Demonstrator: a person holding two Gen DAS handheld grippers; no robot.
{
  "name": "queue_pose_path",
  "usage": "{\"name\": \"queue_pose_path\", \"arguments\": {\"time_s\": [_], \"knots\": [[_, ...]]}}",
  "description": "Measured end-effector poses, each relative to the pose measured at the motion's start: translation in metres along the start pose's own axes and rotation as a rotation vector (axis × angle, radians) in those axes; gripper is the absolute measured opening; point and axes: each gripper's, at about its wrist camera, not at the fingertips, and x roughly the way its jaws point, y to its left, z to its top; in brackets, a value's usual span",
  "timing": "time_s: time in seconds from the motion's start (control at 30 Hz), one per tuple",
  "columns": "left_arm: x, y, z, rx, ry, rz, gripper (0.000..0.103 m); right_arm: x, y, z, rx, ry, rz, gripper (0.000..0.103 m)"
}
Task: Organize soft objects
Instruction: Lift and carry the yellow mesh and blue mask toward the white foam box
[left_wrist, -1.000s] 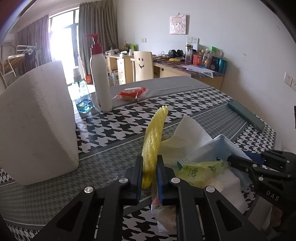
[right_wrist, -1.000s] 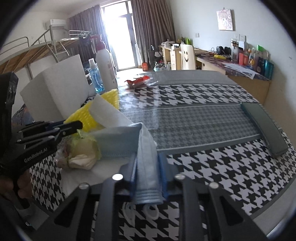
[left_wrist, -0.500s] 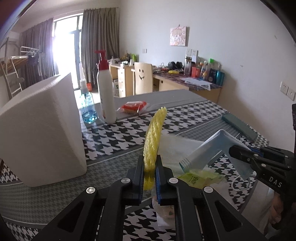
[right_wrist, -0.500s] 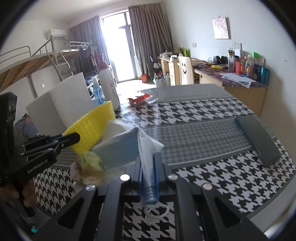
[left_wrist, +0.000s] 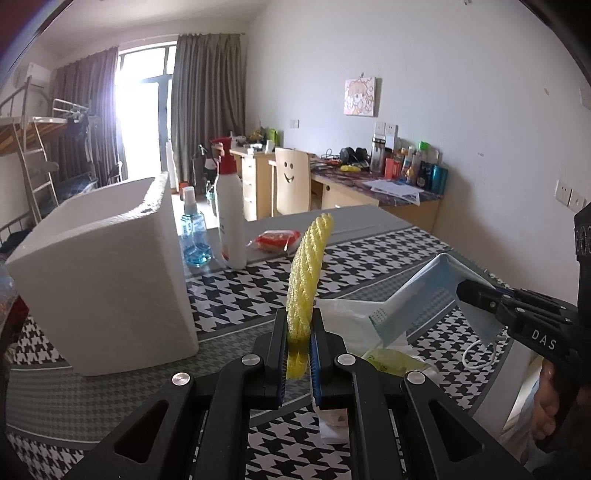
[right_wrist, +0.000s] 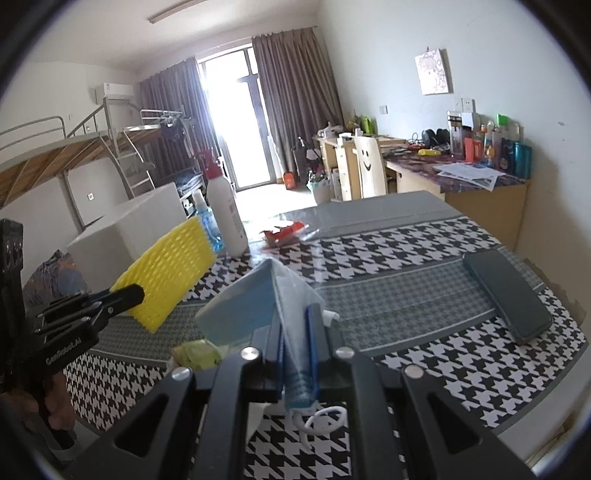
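Both lifted | left gripper (left_wrist: 298, 341) clamps yellow foam net (left_wrist: 308, 273) | right gripper (right_wrist: 295, 343) clamps blue mask (right_wrist: 240, 314)

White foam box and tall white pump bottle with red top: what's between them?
A small clear spray bottle of blue liquid stands between the white foam box and the tall white pump bottle. Clearest in the left wrist view; also seen in the right.

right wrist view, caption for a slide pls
Right tongs shut on a blue face mask; left tongs hold yellow foam netting.
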Motion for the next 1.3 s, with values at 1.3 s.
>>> {"name": "queue_pose_path", "arguments": {"time_s": [1.3], "knots": [[-0.042, 0.021, 0.024, 0.006, -0.104, 0.073, 0.011, -0.004, 0.024, 0.036, -0.016, -0.091, 0.073, 0.014]]}}
